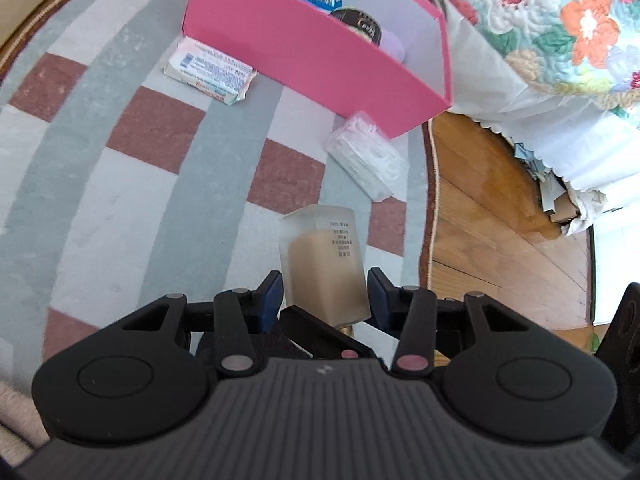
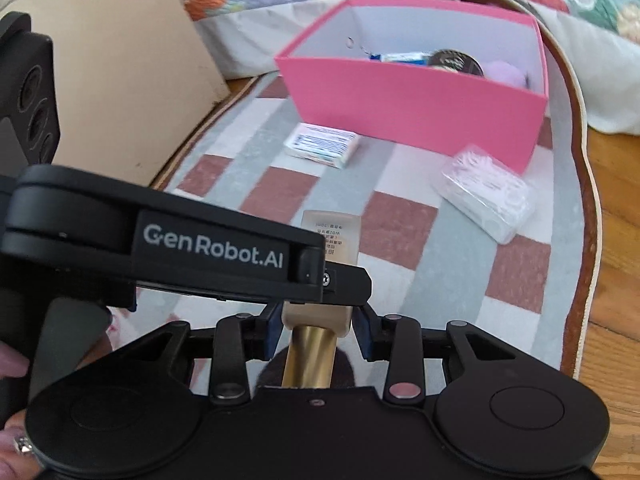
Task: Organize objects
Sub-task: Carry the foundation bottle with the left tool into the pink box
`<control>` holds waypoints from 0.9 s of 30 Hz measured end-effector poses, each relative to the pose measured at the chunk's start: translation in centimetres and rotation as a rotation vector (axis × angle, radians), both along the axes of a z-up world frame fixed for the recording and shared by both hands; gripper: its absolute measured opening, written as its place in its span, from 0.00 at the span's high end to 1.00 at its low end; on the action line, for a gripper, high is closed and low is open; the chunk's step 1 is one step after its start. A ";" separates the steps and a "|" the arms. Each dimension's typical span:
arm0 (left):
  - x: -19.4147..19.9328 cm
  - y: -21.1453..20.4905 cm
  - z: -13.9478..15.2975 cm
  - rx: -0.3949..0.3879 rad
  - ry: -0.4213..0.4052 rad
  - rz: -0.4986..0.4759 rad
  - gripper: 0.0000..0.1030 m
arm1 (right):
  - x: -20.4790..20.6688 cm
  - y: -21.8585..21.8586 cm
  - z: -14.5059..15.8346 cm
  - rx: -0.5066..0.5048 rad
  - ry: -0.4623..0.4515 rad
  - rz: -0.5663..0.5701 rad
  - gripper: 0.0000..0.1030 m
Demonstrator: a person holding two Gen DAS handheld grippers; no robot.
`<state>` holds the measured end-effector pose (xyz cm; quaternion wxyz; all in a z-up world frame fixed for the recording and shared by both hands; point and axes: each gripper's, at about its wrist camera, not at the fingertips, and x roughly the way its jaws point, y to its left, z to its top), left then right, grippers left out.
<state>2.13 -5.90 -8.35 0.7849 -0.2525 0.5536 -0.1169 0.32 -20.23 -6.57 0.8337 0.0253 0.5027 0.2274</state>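
the left tool (image 1: 324,294) sits low centre in its view with its blue-padded fingers (image 1: 267,294) standing just off the sides of a frosted square foundation bottle (image 1: 322,260), a narrow gap showing on each side, so it brackets the bottle rather than pinching it. the bottle is matte translucent glass filled with beige liquid, printed with small dark text, lying on the checked rug (image 1: 120,128) of grey, white and brick-red squares. in the right wrist view the right tool (image 2: 318,330) frames the same bottle's shoulder, its pads likewise slightly apart from the bottle, with the shiny gold cylindrical cap (image 2: 308,360) pointing toward the camera. in the upper centre of the left view stands a pink cardboard box (image 1: 320,56) with white inner walls, holding a blue-and-white tube, a dark round jar lid and something lilac. a wrapped soap bar (image 1: 210,70) lies at the box's left; a clear ribbed plastic case of floss picks (image 1: 366,154) lies near its lower corner. a quilted floral bedspread (image 1: 560,20) fills the upper right, above wooden floorboards (image 1: 500,220).
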 end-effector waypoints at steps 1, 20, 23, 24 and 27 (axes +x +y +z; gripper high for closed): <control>-0.2 0.2 0.5 -0.002 0.001 -0.002 0.57 | -0.2 0.3 0.6 -0.010 -0.003 0.011 0.59; -0.8 2.8 8.3 -0.028 -0.108 -0.035 0.57 | -0.8 2.0 8.3 -0.018 -0.103 0.095 0.59; -0.4 3.0 9.7 -0.023 -0.137 -0.044 0.57 | -0.7 2.1 9.5 -0.020 -0.143 0.107 0.59; -0.2 3.1 10.2 -0.020 -0.146 -0.046 0.57 | -0.6 2.1 9.8 -0.020 -0.151 0.110 0.59; 0.6 3.2 11.3 -0.013 -0.171 -0.051 0.57 | 0.0 2.4 10.7 -0.019 -0.175 0.116 0.59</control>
